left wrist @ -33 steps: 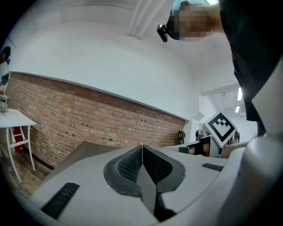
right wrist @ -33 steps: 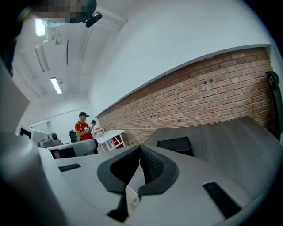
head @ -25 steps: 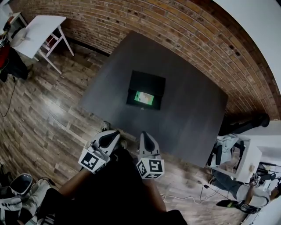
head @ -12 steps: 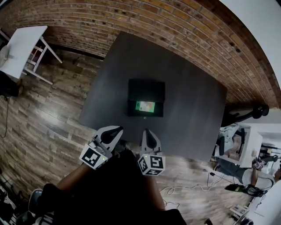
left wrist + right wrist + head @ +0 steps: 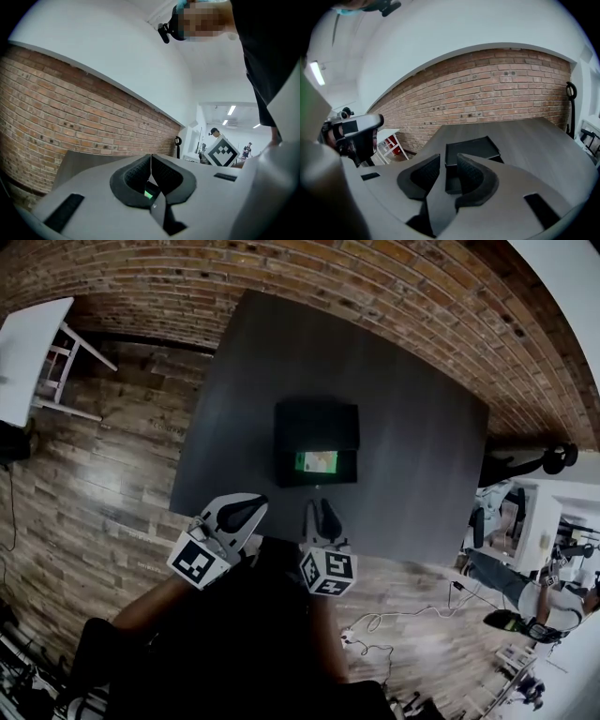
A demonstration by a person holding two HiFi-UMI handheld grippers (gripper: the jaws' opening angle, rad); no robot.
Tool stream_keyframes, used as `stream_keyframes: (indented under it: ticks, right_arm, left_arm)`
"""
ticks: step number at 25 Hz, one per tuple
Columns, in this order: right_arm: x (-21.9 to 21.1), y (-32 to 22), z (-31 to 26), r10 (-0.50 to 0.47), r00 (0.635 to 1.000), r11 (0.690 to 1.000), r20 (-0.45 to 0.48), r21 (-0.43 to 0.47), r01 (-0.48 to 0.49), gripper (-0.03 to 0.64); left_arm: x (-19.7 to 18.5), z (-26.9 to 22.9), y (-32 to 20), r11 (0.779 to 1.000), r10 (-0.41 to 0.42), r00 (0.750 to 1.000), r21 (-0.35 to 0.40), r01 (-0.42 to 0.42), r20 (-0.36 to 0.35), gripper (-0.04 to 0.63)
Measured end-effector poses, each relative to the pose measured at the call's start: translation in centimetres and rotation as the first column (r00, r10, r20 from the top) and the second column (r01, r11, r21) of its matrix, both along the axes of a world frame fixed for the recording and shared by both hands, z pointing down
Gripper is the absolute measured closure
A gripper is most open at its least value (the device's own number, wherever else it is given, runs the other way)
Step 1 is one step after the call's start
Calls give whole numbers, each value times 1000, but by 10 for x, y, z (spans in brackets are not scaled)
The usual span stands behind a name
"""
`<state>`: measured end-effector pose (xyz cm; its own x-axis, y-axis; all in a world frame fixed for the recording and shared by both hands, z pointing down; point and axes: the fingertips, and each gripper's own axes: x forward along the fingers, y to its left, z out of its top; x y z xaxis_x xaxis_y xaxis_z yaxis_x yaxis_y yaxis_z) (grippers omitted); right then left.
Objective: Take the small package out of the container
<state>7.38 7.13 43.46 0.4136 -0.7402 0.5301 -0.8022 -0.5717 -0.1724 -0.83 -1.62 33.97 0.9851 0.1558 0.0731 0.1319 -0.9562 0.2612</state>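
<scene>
Inside container [image 5: 316,420], green package [image 5: 316,462] (print unreadable).

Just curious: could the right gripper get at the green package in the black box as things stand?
Probably yes. The box is open on top, the package lies uncovered, and only bare table separates it from the right gripper, whose empty jaws have just been opening.

Black clothing [image 5: 253,643] covers the person — the left gripper [image 5: 242,510] and right gripper [image 5: 322,510] are pale grey, with black-and-white marker cubes [image 5: 328,571].
</scene>
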Motion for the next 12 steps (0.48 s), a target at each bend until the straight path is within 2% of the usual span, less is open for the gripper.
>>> stream_keyframes:
  ticks: [6, 8, 12]
  right_arm:
    - [22, -8, 30, -8, 999, 998, 46, -56, 11, 432]
    - [28, -12, 41, -29, 998, 997, 63, -75, 34, 399]
    - [40, -17, 69, -74, 990, 988, 117, -124, 88, 373]
  left_arm:
    - [27, 8, -5, 1000, 29, 1000, 0, -29, 8, 560]
    - [37, 13, -7, 1000, 25, 1000, 2, -25, 16, 560]
    - [60, 22, -10, 1000, 22, 999, 12, -22, 34, 560]
